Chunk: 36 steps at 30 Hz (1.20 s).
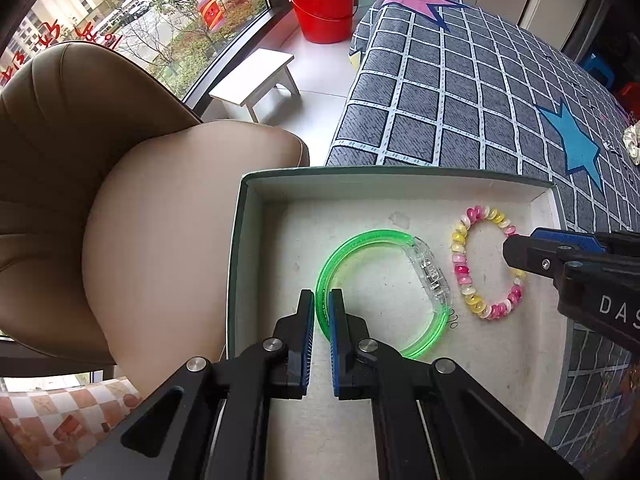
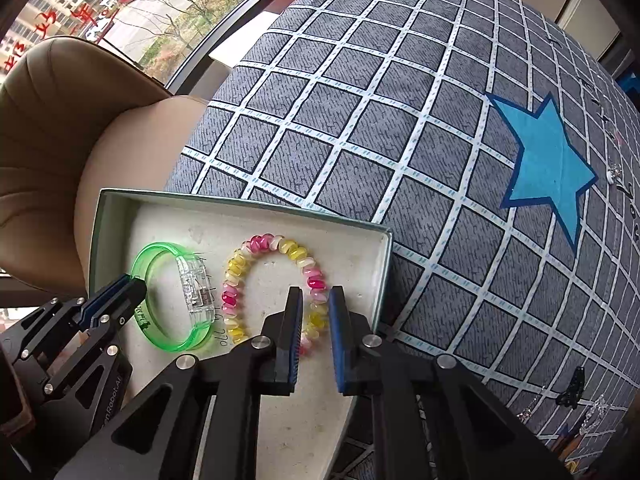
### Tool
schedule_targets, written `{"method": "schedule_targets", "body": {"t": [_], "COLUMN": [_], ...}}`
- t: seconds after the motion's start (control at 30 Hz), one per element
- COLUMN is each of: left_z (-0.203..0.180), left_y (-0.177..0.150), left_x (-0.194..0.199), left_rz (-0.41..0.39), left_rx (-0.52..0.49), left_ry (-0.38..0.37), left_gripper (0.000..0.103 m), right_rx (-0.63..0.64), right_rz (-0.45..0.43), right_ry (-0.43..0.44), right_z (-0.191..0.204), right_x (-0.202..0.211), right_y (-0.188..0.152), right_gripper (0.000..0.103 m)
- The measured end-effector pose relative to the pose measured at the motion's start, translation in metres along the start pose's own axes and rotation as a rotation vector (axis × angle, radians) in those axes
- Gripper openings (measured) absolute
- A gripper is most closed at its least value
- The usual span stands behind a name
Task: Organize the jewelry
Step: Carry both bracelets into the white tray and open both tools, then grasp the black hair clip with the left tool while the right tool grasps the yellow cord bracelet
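Note:
A green plastic bangle point(image 1: 376, 292) with a clear clasp lies in a shallow white box point(image 1: 360, 188). My left gripper point(image 1: 321, 300) has its jaws closed on the bangle's near-left rim. A pink and yellow bead bracelet point(image 1: 486, 264) lies to its right in the box. In the right wrist view, my right gripper point(image 2: 315, 300) straddles the bracelet's point(image 2: 264, 280) right side with a narrow gap around the beads; the bangle point(image 2: 168, 292) and the left gripper point(image 2: 132, 284) are at the left, in the box point(image 2: 384, 264).
The box sits at the edge of a grey checked cloth point(image 2: 400, 140) with blue stars. A tan chair point(image 1: 100, 200) stands left. Small jewelry pieces point(image 2: 572, 396) lie on the cloth at right. A white stool point(image 1: 256, 84) and red bucket point(image 1: 324, 12) stand beyond.

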<state>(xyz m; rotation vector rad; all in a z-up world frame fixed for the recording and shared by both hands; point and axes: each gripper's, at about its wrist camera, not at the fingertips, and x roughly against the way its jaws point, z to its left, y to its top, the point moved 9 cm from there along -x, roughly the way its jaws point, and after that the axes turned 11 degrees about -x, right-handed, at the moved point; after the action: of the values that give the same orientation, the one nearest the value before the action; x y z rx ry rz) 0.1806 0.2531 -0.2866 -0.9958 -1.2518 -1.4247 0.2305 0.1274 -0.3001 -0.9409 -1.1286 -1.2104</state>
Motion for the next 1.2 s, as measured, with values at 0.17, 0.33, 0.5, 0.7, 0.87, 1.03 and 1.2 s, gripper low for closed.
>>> {"method": "schedule_targets", "body": {"t": [0.17, 0.33, 0.5, 0.7, 0.87, 1.03, 1.2], "left_z": [-0.008, -0.024, -0.033, -0.057, -0.092, -0.141, -0.192], "left_y": [-0.004, -0.011, -0.015, -0.022, -0.024, -0.021, -0.012], "left_x": [0.014, 0.03, 0.049, 0.071, 0.088, 0.099, 0.105], "left_rz": [-0.011, -0.01, -0.024, -0.027, -0.027, -0.017, -0.031], "left_rx": [-0.018, -0.026, -0.049, -0.115, -0.193, -0.282, -0.387], "left_ry": [0.017, -0.012, 0.014, 0.003, -0.032, -0.077, -0.105], "left_gripper": [0.014, 0.077, 0.103, 0.103, 0.103, 0.103, 0.103], "right_rx": [-0.004, -0.022, -0.055, -0.136, -0.225, -0.348, -0.495], "right_rz": [-0.078, -0.138, -0.142, -0.133, -0.113, -0.102, -0.103], "right_ry": [0.036, 0.049, 0.043, 0.025, -0.003, -0.024, -0.07], "right_z": [0.005, -0.004, -0.033, -0.07, -0.115, -0.168, -0.231], "right_x": [0.033, 0.073, 0.1, 0.106, 0.117, 0.13, 0.143], "right_y": [0.007, 0.01, -0.008, -0.037, -0.072, -0.109, -0.149], "right_gripper": [0.051, 0.061, 0.063, 0.079, 0.081, 0.081, 0.081]}}
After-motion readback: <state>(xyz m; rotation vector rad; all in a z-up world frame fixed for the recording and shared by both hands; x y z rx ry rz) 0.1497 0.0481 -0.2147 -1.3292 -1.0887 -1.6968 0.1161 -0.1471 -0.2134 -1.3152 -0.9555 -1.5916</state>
